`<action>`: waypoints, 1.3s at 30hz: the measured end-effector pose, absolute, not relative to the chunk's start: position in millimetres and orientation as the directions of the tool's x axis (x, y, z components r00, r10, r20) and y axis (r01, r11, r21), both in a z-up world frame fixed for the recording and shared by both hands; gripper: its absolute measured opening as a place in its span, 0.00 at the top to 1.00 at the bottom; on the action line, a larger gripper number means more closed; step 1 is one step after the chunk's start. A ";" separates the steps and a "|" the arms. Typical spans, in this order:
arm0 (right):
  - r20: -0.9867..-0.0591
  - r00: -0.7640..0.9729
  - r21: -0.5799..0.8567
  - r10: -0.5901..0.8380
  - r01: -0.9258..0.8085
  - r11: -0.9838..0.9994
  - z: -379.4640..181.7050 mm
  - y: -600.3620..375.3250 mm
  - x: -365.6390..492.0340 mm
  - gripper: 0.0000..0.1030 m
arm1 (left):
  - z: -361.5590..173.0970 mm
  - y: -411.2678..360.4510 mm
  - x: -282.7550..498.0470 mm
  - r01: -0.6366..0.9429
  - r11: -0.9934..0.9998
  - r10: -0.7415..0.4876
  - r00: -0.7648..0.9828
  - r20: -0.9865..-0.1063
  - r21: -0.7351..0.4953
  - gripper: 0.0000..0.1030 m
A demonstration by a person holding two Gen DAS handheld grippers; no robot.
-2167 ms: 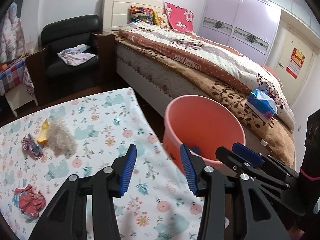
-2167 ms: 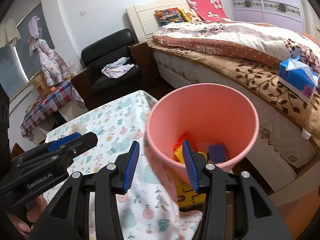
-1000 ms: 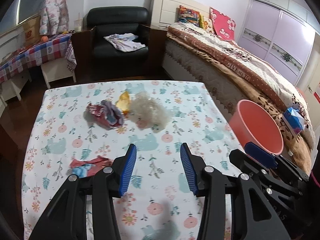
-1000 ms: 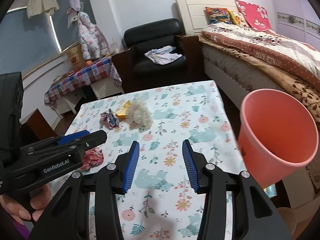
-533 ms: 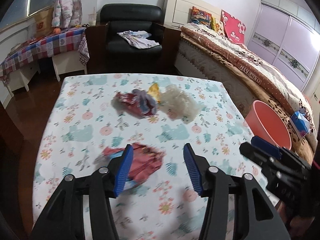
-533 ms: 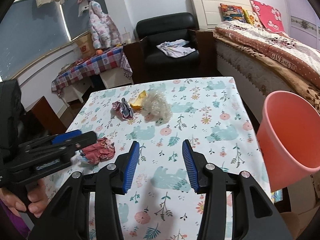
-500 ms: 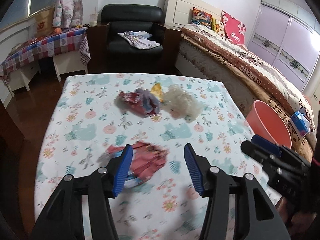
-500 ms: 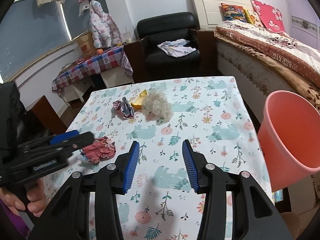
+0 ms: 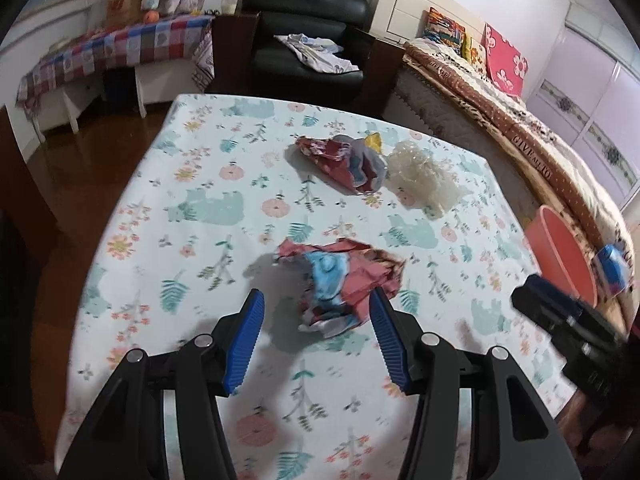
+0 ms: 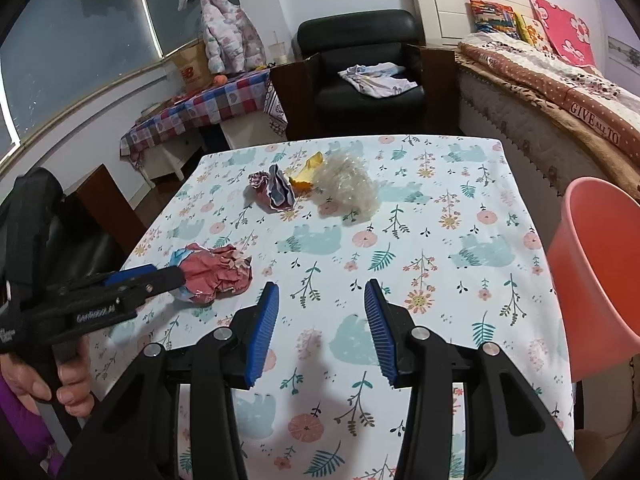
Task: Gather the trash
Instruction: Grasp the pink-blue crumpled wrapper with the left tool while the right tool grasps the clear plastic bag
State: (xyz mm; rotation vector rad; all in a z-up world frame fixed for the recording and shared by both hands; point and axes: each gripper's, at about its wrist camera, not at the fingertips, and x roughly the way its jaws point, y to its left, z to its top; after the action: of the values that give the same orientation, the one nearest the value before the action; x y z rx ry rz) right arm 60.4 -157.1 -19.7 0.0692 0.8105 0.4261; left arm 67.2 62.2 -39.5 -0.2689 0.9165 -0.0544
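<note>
A crumpled red and blue wrapper lies on the floral tablecloth. My left gripper is open, with its blue pads on either side of the wrapper's near end and not pressing it. Farther back lie a purple and red wrapper, a yellow scrap and a clear plastic wad. Off the table's right edge stands a pink bucket. My right gripper hangs open over bare cloth.
Behind the table stands a black armchair with a cloth on it. A bed runs along the right, with a blue tissue pack on it. A low table under a checked cloth is at the back left. A hand holds the left gripper.
The left gripper came forward and down onto the red and blue wrapper, and its jaws widened. The right gripper drifted a little and the bucket slid toward its view's right edge.
</note>
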 end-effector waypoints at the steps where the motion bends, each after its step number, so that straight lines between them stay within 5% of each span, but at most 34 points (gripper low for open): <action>1: -0.688 0.608 0.222 0.395 -0.343 0.913 -19.6 -156.9 60.9 0.56 | -40.3 59.2 70.2 -0.067 0.964 -0.164 0.609 -0.776 -0.256 0.48; 7: -0.696 0.599 0.215 0.396 -0.353 0.911 -21.2 -153.8 68.4 0.56 | -51.6 48.3 85.1 -0.069 0.971 -0.146 0.586 -0.797 -0.229 0.48; 11: -0.695 0.599 0.221 0.398 -0.348 0.911 -20.3 -152.2 84.0 0.56 | -53.2 49.7 87.8 -0.068 0.966 -0.160 0.595 -0.787 -0.248 0.65; 16: -0.692 0.603 0.222 0.397 -0.344 0.912 -18.7 -147.3 110.2 0.56 | -45.4 55.0 88.2 -0.063 0.967 -0.151 0.631 -0.761 -0.245 0.75; 36: -0.750 0.569 0.163 0.337 -0.335 0.928 -50.0 -115.4 206.2 0.47 | -37.8 81.6 117.2 -0.104 0.957 -0.135 0.666 -0.734 -0.271 0.75; 39: -0.751 0.569 0.169 0.336 -0.325 0.930 -53.8 -114.6 203.1 0.57 | -37.8 82.2 117.7 -0.104 0.956 -0.137 0.666 -0.733 -0.273 0.75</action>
State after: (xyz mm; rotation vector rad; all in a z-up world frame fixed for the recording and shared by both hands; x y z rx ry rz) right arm 203.1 -114.6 -53.8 0.0129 0.8840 0.3877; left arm 117.7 82.2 -37.8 -0.3054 0.8451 -0.0189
